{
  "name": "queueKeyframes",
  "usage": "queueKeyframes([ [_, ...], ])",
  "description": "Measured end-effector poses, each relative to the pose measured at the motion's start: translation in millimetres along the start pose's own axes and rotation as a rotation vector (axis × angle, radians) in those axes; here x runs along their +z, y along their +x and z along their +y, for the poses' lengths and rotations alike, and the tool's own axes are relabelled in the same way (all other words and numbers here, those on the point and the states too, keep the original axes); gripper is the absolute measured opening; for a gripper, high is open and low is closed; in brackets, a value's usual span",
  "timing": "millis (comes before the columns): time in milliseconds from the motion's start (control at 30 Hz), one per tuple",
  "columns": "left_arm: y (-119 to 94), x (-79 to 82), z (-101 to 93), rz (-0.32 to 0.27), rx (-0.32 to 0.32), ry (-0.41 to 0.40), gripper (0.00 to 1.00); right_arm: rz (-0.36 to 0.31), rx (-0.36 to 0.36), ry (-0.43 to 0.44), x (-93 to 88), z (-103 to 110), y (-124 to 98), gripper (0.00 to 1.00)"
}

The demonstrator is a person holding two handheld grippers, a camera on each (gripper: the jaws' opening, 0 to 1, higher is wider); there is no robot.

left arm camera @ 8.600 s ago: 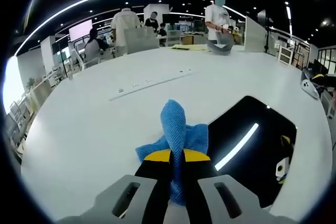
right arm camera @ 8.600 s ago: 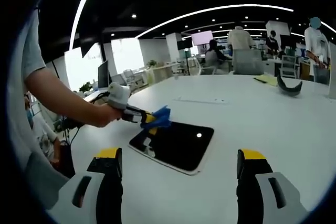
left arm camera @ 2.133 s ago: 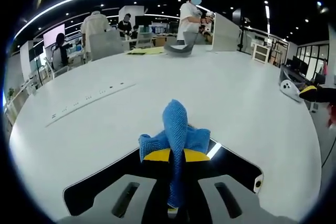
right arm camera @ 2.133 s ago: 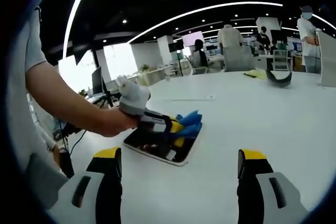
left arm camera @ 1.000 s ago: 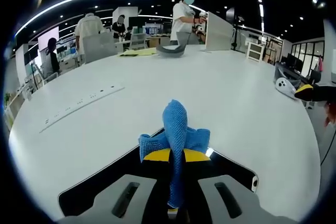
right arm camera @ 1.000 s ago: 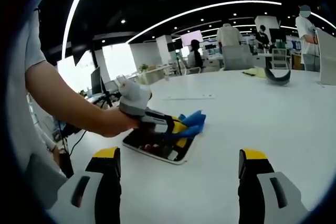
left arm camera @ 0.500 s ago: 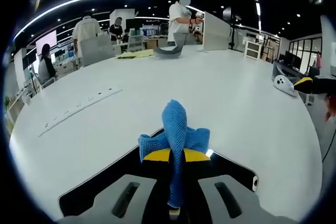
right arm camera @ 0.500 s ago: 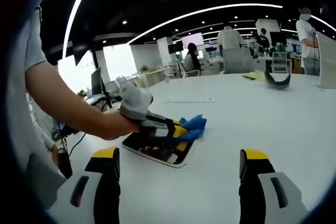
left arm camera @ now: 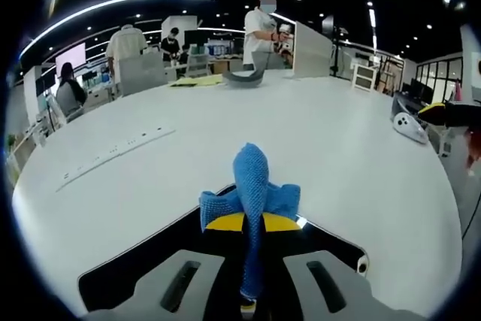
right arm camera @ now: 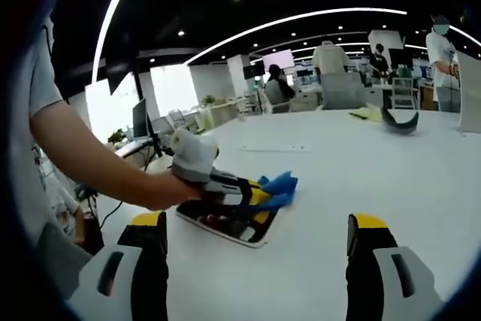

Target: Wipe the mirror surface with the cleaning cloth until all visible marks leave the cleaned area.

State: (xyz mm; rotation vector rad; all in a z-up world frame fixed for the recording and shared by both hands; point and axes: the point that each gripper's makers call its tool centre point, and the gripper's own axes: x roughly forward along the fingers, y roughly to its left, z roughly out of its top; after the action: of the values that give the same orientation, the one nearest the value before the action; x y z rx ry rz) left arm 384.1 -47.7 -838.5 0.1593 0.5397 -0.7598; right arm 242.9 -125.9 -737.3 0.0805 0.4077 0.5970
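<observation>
My left gripper (left arm camera: 252, 223) is shut on a blue cleaning cloth (left arm camera: 252, 186), whose folds stick up between the yellow-tipped jaws. Under it lies the flat, dark mirror (left arm camera: 143, 261) with a white frame, on the white table (left arm camera: 338, 148). In the right gripper view the mirror (right arm camera: 225, 225) lies left of centre, and a hand holds the left gripper (right arm camera: 259, 193) low over it, the blue cloth (right arm camera: 279, 186) reaching past the mirror's far edge. My right gripper (right arm camera: 255, 249) is open and empty, well back from the mirror.
A white strip (left arm camera: 113, 152) with small marks lies on the table's left part. A grey curved object (left arm camera: 242, 78) and a yellow sheet (left arm camera: 194, 79) sit at the far edge. Several people (left arm camera: 263, 24) stand beyond. A white device (left arm camera: 412, 125) rests at the right.
The left gripper with the cloth has crept across the mirror toward its far edge over the last two seconds. The right gripper has stayed open and nearly still.
</observation>
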Motion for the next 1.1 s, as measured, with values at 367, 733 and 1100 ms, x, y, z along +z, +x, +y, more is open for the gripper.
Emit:
queueKeyframes([
  [367,-1,-1.4,-1.8,-0.003,-0.022,-0.029,0.04,0.013,0.037,-0.019,-2.7,16,2,1.0],
  [733,-6,-4.5,-5.4,0.015,-0.036,-0.014,0.04,0.015,0.033,-0.02,-3.0,18,-4,1.0],
  [1100,-8,-6.1,-5.1,0.026,-0.056,-0.019,0.04,0.025,0.035,-0.032,-5.0,20,-7,1.0],
])
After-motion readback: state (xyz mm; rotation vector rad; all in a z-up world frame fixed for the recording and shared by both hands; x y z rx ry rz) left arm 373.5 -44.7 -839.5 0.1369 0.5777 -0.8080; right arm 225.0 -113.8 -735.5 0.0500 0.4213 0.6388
